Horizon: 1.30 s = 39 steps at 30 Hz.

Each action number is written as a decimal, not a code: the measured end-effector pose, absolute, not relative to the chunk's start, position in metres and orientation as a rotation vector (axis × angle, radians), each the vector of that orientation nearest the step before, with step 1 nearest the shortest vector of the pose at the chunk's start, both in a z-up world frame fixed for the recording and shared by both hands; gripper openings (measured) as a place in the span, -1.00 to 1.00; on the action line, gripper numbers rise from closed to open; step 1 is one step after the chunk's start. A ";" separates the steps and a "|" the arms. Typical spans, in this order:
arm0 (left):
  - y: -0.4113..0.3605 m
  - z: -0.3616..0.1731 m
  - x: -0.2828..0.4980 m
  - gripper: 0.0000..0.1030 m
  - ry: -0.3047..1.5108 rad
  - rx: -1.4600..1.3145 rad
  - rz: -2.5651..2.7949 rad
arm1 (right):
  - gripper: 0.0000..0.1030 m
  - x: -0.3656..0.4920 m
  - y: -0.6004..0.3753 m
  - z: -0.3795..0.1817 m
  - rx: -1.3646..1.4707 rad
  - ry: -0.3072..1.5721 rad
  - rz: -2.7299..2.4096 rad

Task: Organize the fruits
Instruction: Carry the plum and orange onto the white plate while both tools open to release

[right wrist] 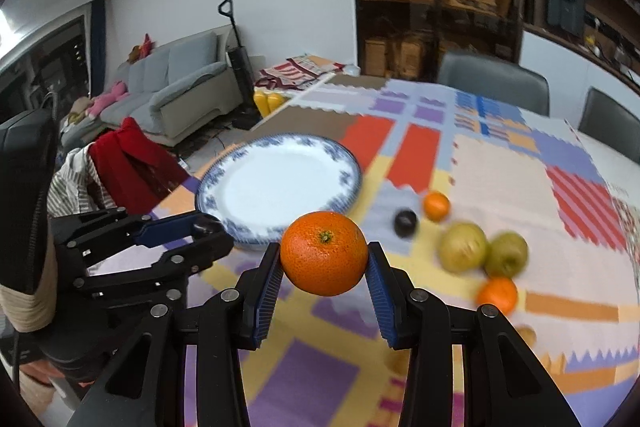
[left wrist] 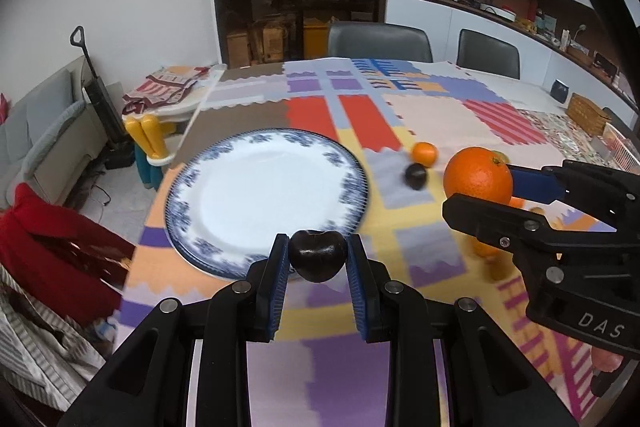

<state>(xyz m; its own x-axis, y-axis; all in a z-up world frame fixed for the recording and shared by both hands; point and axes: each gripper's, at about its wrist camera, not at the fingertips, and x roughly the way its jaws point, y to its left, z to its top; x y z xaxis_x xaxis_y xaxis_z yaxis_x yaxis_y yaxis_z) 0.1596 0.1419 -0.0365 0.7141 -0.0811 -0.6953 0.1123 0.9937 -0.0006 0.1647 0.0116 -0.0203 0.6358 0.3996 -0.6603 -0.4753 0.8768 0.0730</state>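
While both grippers carry fruit above the surface, handling differs by item. Left gripper (left wrist: pixel 318 257): jaws drawn in narrow and clamped on a dark plum (left wrist: pixel 318 255), pads on opposite flanks at the widest girth. Judged light, smooth-skinned and soft enough to bruise; the glossy skin may slip, so hold across the middle and avoid added squeeze. Right gripper (right wrist: pixel 324 259): jaws set wider and gripping an orange (right wrist: pixel 324 253) on its two sides, stem end facing the camera. Judged heavier, firm, with pebbled rind that gives the ribbed pads good purchase; a grip across the equator suits it.

Just beyond both loads sits the blue-rimmed plate (left wrist: pixel 348 183), bare of fruit, near the left edge of the surface; it is the probable destination. It is likely ceramic and hard, so fruit should be set down, not dropped.

Farther out, to the right of the plate on the patterned cloth (right wrist: pixel 500 167), lie a second dark plum (right wrist: pixel 405 223) beside a small mandarin (right wrist: pixel 436 205), then two green-yellow apples (right wrist: pixel 482 247) touching each other, and another mandarin (right wrist: pixel 497 294) close in front of them. Round fruit may roll when nudged.
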 end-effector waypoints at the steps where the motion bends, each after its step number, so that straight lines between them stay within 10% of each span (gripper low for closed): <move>1: 0.147 -0.037 0.164 -0.45 0.769 0.048 -0.107 | -0.17 0.169 0.018 -0.020 -0.118 0.726 0.505; 30: 0.206 -0.083 0.248 -0.43 0.942 0.008 -0.126 | -0.17 0.263 0.099 -0.081 -0.207 0.928 0.516; 39: 0.203 -0.067 0.236 0.08 0.901 0.046 -0.074 | 0.05 0.261 0.088 -0.080 -0.166 0.927 0.528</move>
<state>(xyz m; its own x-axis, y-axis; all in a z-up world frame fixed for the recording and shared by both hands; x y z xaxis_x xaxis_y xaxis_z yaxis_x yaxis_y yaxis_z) 0.2360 0.2032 -0.0673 0.6186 -0.0450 -0.7844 0.0839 0.9964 0.0090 0.2614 0.0884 -0.0799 0.4839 0.3615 -0.7970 -0.5010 0.8611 0.0865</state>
